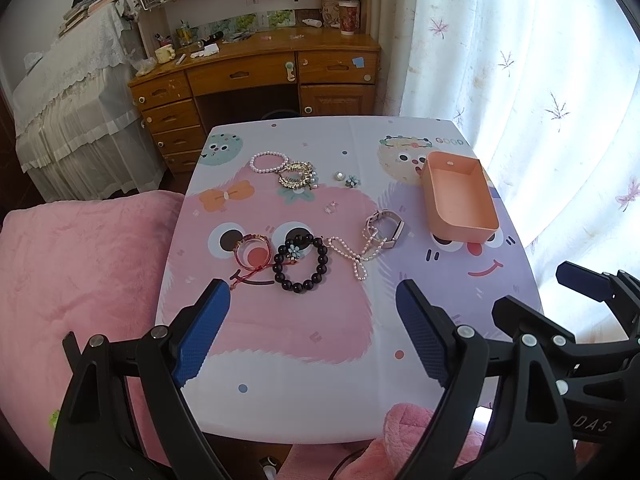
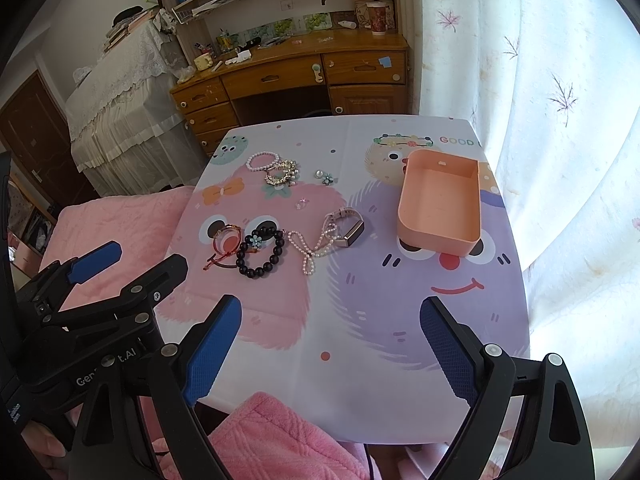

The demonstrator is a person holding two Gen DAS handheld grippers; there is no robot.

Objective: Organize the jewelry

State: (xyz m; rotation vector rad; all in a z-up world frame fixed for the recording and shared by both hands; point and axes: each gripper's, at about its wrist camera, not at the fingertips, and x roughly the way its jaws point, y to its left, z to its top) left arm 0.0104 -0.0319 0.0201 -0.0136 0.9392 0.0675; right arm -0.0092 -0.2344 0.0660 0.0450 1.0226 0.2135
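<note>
Jewelry lies on a cartoon tablecloth (image 1: 304,332): a black bead bracelet (image 1: 301,259), a red bangle (image 1: 251,251), a pink pearl strand (image 1: 354,254), a watch (image 1: 383,227), a pearl bracelet (image 1: 269,162), a gold piece (image 1: 297,175) and small earrings (image 1: 346,179). An empty orange box (image 1: 460,196) stands at the right, also in the right wrist view (image 2: 440,202). My left gripper (image 1: 314,328) is open and empty, above the near table, short of the black bracelet. My right gripper (image 2: 330,344) is open and empty, above the near right part of the table.
A pink blanket (image 1: 80,280) lies left of the table. A wooden desk (image 1: 256,76) stands behind the table. White curtains (image 1: 540,100) hang at the right. The right gripper's fingers (image 1: 584,284) show at the left view's right edge.
</note>
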